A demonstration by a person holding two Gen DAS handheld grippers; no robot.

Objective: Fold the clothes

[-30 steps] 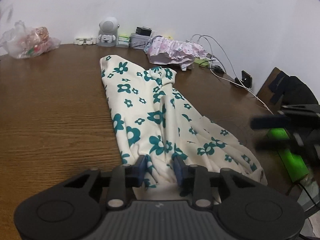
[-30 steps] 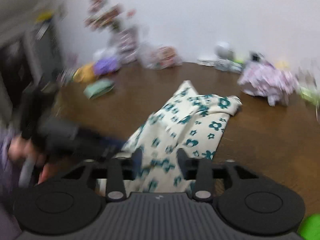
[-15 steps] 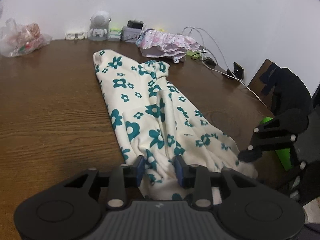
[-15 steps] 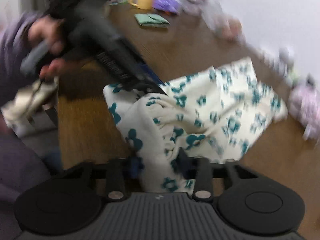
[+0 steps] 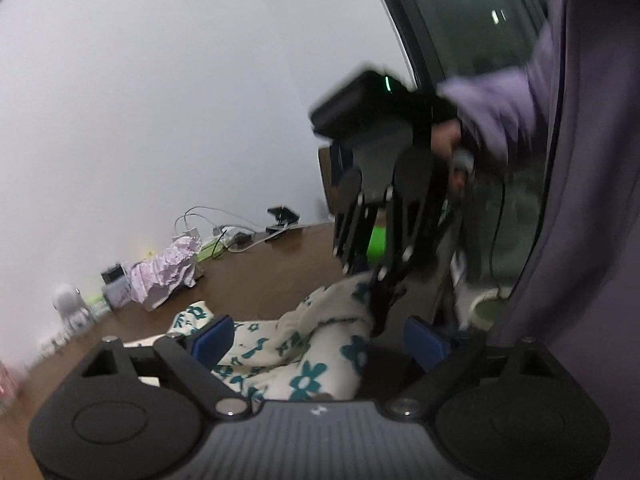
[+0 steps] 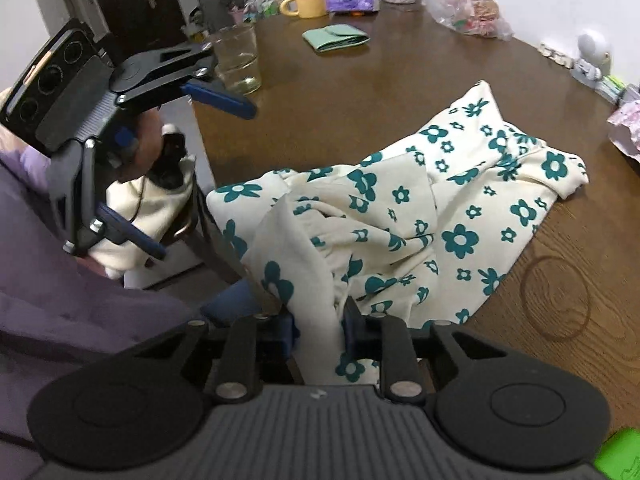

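A cream garment with teal flowers (image 6: 460,208) lies crumpled on the brown table (image 6: 360,80), its near end bunched at the table's edge. My right gripper (image 6: 320,330) is shut on a fold of that near end. In the left wrist view it (image 5: 374,316) points down from above into the bunched cloth (image 5: 304,344). My left gripper (image 5: 318,342) is opening wide. The cloth lies loose between its blue pads (image 5: 212,340) and they do not press on it. From the right wrist view the left gripper (image 6: 204,180) is rolled on its side, left of the garment.
A glass (image 6: 238,60), a folded green cloth (image 6: 334,37), a yellow mug (image 6: 306,3) and a plastic bag (image 6: 472,12) stand at the far side. A pink garment (image 5: 168,272) and cables (image 5: 224,236) lie by the wall. The person's purple sleeve (image 5: 500,108) is close on the right.
The left gripper has let go of the garment, opened wide, rolled over and swung towards the table's edge. The right gripper has closed on the garment's near end.
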